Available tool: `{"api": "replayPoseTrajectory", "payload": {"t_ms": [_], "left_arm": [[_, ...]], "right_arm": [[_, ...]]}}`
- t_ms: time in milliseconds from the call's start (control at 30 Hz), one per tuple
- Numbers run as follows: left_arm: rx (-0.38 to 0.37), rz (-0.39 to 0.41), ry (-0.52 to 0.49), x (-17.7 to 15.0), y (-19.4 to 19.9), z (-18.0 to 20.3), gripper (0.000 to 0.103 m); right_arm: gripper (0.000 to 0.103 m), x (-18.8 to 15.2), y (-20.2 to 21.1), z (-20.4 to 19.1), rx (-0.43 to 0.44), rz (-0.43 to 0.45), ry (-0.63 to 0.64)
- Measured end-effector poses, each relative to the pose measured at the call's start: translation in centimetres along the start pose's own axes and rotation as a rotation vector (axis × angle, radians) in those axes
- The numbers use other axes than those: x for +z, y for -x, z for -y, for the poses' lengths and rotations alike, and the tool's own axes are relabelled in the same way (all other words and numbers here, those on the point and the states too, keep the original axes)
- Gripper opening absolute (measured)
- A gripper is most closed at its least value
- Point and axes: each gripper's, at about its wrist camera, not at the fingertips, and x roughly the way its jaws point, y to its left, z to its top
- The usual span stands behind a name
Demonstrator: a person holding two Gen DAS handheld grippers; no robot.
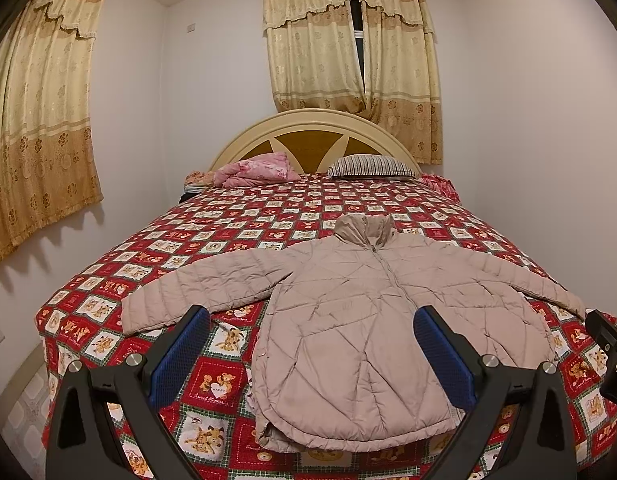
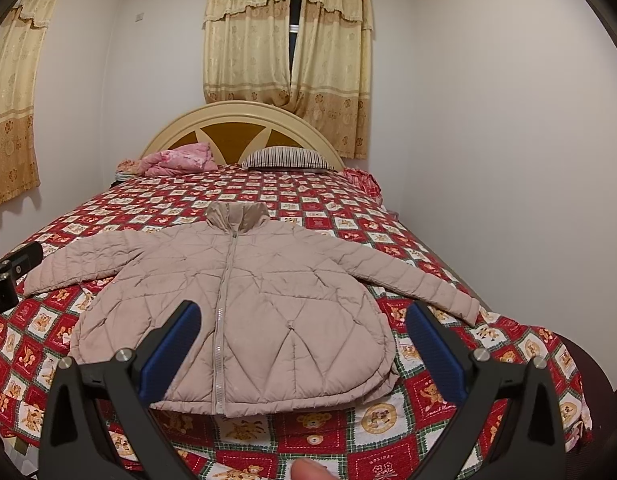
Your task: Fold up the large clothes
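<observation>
A puffy beige jacket [image 1: 360, 320] lies flat, front up, on the near half of the bed [image 1: 108, 280], zipped to the collar, both sleeves spread out sideways. Fabric is quilted w/ diagonal stitch lines making diamond-ish panels, slightly wrinkled; hem is rounded, collar stands up in a soft fold. In the right wrist view the pale zipper [image 2: 224, 308] runs straight down the front.

Bedspread [image 2: 428, 400] is a red/white checked cotton-looking print w/ cartoon bear squares & green plaid borders. At the head: a pink floral blanket [image 1: 256, 170] bunched up, a striped pillow [image 1: 372, 166] lying flat, both against a cream arched headboard [image 1: 308, 120] w/ wood-tone inset. Cream-gold patterned curtains [image 1: 348, 60] w/ scalloped valance hang behind.

Left gripper [image 1: 312, 352]: fingers spread wide, nothing between them, ribbed blue pads [image 1: 180, 356] on black arms, hovering above the jacket's lower part. Right gripper [image 2: 302, 350]: also spread wide, empty, same blue pads [image 2: 170, 352], over the hem area. A fingertip [image 2: 308, 470] shows at the bottom edge of the right view.
</observation>
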Motion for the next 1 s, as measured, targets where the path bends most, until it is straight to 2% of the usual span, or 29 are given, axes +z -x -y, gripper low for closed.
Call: {"api": "replayPoseTrajectory", "payload": {"t_ms": [1000], "left_arm": [[0.013, -0.002, 0.014, -0.24, -0.45, -0.96, 0.102]], "right_arm": [[0.103, -0.26, 0.06, -0.59, 0.024, 0.001, -0.003]]}}
